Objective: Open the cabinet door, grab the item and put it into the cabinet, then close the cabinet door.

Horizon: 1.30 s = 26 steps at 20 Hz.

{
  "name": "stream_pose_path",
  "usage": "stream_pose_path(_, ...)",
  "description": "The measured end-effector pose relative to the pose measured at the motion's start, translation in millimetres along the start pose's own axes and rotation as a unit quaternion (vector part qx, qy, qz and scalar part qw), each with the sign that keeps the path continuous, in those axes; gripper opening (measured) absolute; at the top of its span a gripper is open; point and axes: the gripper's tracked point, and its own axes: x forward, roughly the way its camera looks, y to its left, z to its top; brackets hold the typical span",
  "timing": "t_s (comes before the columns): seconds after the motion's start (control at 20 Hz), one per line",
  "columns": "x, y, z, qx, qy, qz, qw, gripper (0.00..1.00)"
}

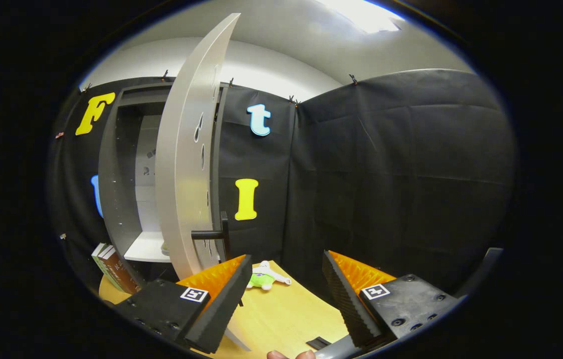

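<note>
Showing as a small soft toy (264, 277), lime green in the body with white limbs and a white top, lying flat on the wooden table (286, 314). Resting just ahead of the gripper (286, 289), slightly toward the left finger and beyond both tips, near the table's far edge and below the cabinet door (187, 169). Touching neither finger. Too small to make out a face or any tag on it.

Standing wide, the fingers well apart with bare tabletop between them, gripping nothing.

Hanging open on the cabinet (122, 184), the pale grey door turned edge-on, a dark bar handle (211, 233) jutting from its lower part just above the left finger. Revealing a white shelf (147, 248) inside the dark-framed cabinet.

Leaning beside the cabinet's foot, two books (114, 271), one green-spined and one brown; lettering on them too blurred to read. Carrying square black-and-white marker tags (194, 294) on top of each finger mount, with no readable words. Lying near the right finger, a small dark flat piece (318, 342) on the table. Peeking in at the near table edge, fingertips of a person's hand (289, 355).
</note>
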Motion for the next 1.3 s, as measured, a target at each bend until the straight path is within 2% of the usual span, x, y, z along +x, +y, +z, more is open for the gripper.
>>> stream_pose_path(0.4,-18.8,52.6,-3.1,0.011,0.007,0.048,0.999,0.96)
stream_pose_path(0.9,-31.3,192.7,-1.4,0.025,0.017,0.191,0.981,0.97)
stream_pose_path(1.05,-32.8,219.8,0.7,0.021,0.02,0.212,0.977,0.97)
stream_pose_path(1.3,-38.3,232.1,-6.5,0.022,0.026,0.228,0.973,0.96)
